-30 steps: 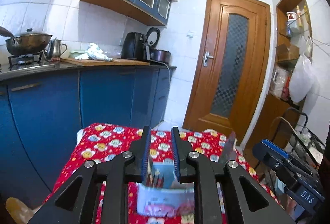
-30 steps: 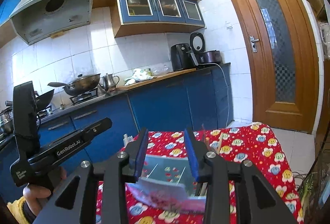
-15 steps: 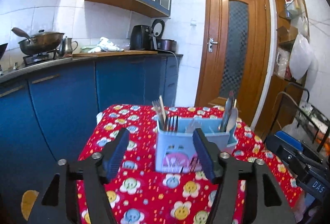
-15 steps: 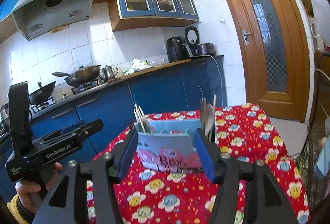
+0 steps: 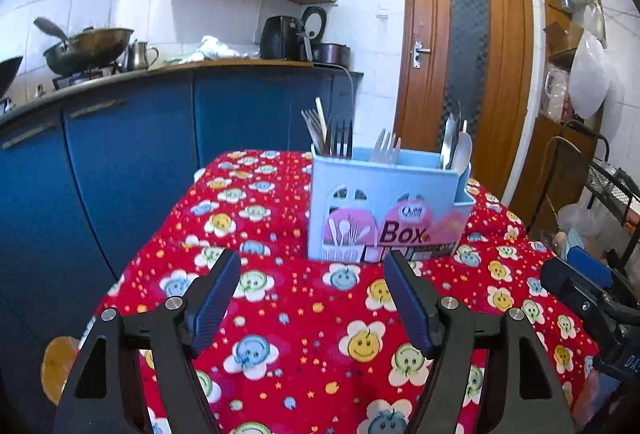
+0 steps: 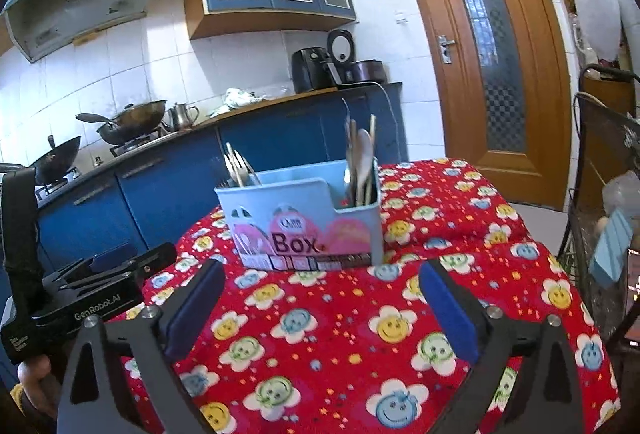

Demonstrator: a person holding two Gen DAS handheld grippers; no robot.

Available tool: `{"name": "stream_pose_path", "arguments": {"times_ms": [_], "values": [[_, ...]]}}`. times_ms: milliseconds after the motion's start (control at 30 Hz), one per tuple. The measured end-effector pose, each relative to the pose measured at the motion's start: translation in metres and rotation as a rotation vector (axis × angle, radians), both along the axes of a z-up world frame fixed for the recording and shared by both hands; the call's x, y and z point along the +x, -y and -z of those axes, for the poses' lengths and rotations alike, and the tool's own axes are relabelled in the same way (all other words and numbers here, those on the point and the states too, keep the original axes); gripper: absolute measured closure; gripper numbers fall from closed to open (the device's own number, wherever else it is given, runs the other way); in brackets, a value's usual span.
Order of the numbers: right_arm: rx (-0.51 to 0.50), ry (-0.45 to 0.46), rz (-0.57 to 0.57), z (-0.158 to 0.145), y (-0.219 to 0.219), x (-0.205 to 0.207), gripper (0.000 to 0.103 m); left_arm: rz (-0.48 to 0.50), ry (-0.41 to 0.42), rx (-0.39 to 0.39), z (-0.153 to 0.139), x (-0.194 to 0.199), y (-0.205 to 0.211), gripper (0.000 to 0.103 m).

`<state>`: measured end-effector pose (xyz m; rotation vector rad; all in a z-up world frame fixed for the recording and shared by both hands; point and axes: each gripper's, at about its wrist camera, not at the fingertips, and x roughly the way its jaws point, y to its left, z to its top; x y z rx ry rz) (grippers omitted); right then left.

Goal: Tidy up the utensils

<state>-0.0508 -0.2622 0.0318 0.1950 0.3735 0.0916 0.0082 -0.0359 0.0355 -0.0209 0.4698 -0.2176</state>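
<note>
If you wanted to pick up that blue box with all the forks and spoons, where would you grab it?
Probably by the two short end walls of the blue box, one gripper on each end, coming in level from the near side. It is wide, upright and open-topped, with forks and spoons sticking up, so a grab from above looks blocked. Both the left gripper and right gripper are opening, with nothing between them.

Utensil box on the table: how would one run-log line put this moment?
utensil box: upright on red tablecloth, holds forks, spoons | left hand-held gripper: opening, empty | right hand-held gripper: opening, empty
</note>
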Motion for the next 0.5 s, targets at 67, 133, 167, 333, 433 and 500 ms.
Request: {"name": "stream_pose_path", "arguments": {"times_ms": [67,133,167,333,433,500], "values": [[-0.007,-0.003,0.007,0.005,0.000,-0.001,0.003,-0.011,0.007,0.008,0.004,-0.001,0.000,0.028],[-0.018,-0.005,0.014,0.009,0.000,-0.003,0.003,-0.024,0.011,0.015,0.006,-0.002,0.000,0.028],[-0.022,-0.005,0.017,0.010,-0.001,-0.004,0.003,-0.027,0.010,0.016,0.007,-0.002,0.000,0.028],[-0.018,-0.011,0.019,0.012,0.000,-0.003,0.003,-0.041,0.008,0.018,0.009,0.000,-0.001,0.028],[-0.016,-0.013,0.021,0.013,0.000,-0.003,0.003,-0.045,0.013,0.020,0.009,0.000,0.000,0.028],[-0.016,-0.012,0.021,0.013,0.000,-0.003,0.003,-0.047,0.014,0.021,0.009,-0.001,0.000,0.028]]}}
